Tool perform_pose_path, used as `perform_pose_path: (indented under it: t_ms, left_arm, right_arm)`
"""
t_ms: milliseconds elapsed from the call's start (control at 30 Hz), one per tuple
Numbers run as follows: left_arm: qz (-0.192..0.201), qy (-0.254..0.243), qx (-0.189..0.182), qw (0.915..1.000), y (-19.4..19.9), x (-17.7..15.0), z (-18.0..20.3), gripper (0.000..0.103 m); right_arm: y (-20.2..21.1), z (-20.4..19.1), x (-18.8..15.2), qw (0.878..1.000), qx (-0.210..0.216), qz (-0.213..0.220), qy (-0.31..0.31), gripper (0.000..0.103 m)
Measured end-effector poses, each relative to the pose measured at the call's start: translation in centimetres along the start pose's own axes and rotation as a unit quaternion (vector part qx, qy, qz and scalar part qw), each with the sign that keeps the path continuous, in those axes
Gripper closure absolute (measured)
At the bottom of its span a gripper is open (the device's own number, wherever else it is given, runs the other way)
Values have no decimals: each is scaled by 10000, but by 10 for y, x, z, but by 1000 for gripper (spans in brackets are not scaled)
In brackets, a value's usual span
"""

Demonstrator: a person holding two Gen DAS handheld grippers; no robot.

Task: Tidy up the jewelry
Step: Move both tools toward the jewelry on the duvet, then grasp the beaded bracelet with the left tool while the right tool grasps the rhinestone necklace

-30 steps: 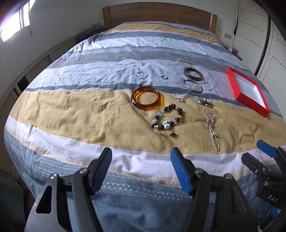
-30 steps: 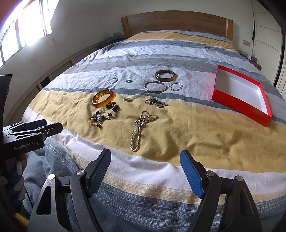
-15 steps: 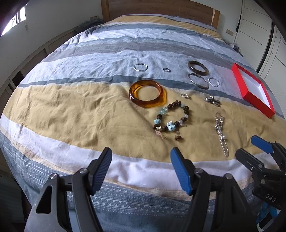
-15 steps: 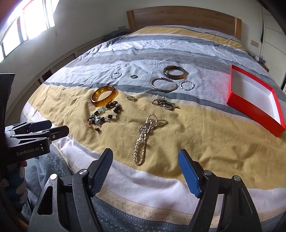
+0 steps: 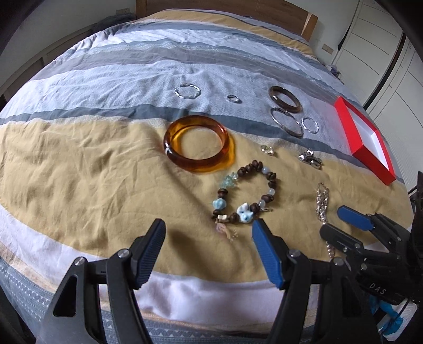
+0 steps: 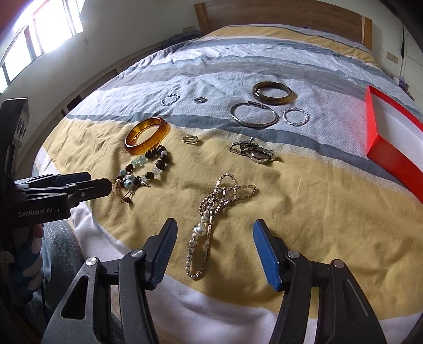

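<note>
Jewelry lies spread on a striped bedspread. An amber bangle (image 5: pixel 197 144) (image 6: pixel 146 135) lies beside a brown and blue bead bracelet (image 5: pixel 244 197) (image 6: pixel 144 169). A pearl and silver chain necklace (image 6: pixel 211 219) (image 5: pixel 322 201) lies nearer the front. A red box (image 5: pixel 366 139) (image 6: pixel 394 140), open and empty, sits at the right. My left gripper (image 5: pixel 208 251) is open, just short of the bead bracelet. My right gripper (image 6: pixel 214 246) is open, its fingers on either side of the necklace's near end.
Further back lie a dark bangle (image 6: pixel 273 92), a silver bangle (image 6: pixel 253 115), twisted silver hoops (image 6: pixel 295 116), small rings (image 6: pixel 191 139) and a watch (image 6: pixel 252 152). The wooden headboard (image 6: pixel 283 16) is at the far end. Closets stand to the right (image 5: pixel 375 47).
Both grippers have moved forward and lower over the bed. The left has come up to the bead bracelet, the right to the necklace. Both stay open.
</note>
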State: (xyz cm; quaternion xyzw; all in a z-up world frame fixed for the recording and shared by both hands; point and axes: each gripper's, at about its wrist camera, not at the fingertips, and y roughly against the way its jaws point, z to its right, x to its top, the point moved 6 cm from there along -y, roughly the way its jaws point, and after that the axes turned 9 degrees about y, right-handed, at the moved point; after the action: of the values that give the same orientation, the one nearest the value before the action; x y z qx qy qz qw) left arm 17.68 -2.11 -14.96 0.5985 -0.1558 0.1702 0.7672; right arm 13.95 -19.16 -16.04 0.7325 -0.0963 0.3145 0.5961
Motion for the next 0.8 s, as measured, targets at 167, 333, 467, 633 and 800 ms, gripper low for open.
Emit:
perform_pose_path:
  t_ms: [167, 333, 467, 633, 800]
  left_arm:
    - [-163, -216, -179, 9995, -20, 5, 11, 37]
    - [-281, -350, -208, 9988, -38, 8, 14, 37]
    - [-315, -441, -223, 9983, -45, 11, 17, 37]
    - [-272, -498, -243, 9981, -47, 13, 20, 48]
    - [-277, -415, -307, 9983, -42, 13, 20, 81]
  right_arm:
    - [-17, 4, 7, 9998, 149, -47, 88, 50]
    - [-31, 10, 14, 9995, 256, -64, 176, 54]
    - [-38, 16, 19, 9992, 356, -40, 160, 62]
    - [-40, 16, 19, 9985, 519, -32, 142, 85]
    - [-34, 13, 17, 9975, 705, -13, 93, 89]
